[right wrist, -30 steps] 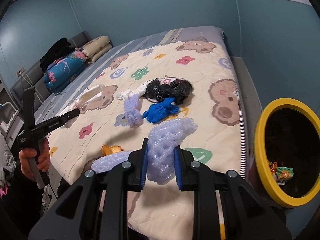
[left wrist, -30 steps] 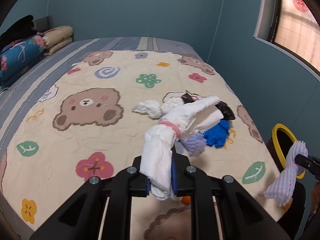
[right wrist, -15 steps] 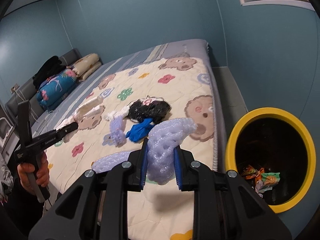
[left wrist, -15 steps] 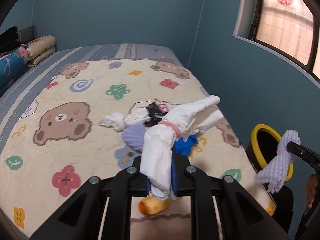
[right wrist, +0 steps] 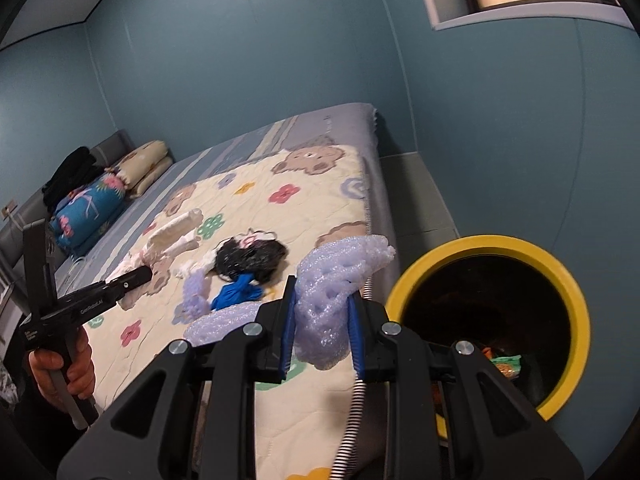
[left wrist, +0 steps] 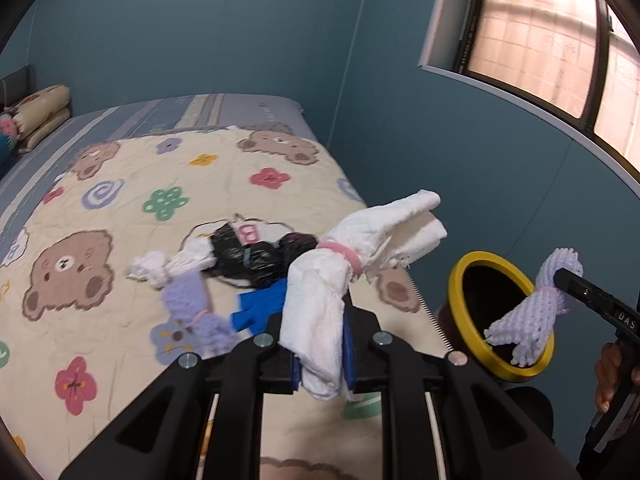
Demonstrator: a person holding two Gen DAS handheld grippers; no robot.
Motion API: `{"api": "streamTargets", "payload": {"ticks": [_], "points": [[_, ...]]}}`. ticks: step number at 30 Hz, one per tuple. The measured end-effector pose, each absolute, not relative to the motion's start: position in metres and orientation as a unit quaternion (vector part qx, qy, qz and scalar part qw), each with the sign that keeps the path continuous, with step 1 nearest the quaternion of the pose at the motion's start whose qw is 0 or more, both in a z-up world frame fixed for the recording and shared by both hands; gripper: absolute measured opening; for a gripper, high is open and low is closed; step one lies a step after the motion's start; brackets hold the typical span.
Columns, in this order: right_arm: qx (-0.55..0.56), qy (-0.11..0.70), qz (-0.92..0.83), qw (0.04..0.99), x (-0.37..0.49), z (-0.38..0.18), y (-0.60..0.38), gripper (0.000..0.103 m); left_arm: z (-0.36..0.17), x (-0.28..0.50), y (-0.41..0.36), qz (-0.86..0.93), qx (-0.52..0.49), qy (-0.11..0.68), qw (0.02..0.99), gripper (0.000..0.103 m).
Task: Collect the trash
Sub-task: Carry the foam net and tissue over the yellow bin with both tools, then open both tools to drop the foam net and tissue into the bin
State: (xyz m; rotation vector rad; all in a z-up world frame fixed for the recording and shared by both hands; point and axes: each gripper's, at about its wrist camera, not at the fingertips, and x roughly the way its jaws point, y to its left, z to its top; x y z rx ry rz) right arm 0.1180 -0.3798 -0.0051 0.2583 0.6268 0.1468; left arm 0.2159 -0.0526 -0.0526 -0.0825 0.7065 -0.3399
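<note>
My left gripper (left wrist: 322, 354) is shut on a white paper bundle (left wrist: 360, 248) tied with a pink band, held above the bed's right edge. My right gripper (right wrist: 322, 330) is shut on a lilac foam net (right wrist: 340, 276), held beside the yellow-rimmed bin (right wrist: 568, 292). In the left wrist view the net (left wrist: 536, 308) hangs over the bin (left wrist: 464, 276). On the quilt lie a black bag bundle (left wrist: 252, 254), a blue glove (left wrist: 260, 308), a lilac net (left wrist: 188, 304) and a white tissue twist (left wrist: 160, 268). The bin holds wrappers (right wrist: 504, 362).
The bed's quilt (left wrist: 120, 200) fills the left. Pillows and a folded blanket (right wrist: 96, 200) lie at the headboard. A blue wall (left wrist: 440, 160) with a window runs close along the bed's right side, leaving a narrow floor strip (right wrist: 416, 196).
Both grippers have swung right toward the bin with their loads. The foam net now hangs over the bin's opening; the white bundle is nearer the bed's right edge.
</note>
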Motion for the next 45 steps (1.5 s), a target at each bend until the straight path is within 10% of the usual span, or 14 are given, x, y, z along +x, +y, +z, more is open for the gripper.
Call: {"api": "streamTargets", "payload": {"ticks": [45], "points": [[0.141, 0.298, -0.1, 0.939, 0.117, -0.046, -0.514, 0.023, -0.094, 0.275, -0.288, -0.309, 0.018, 0.402, 0.862, 0.015]]}}
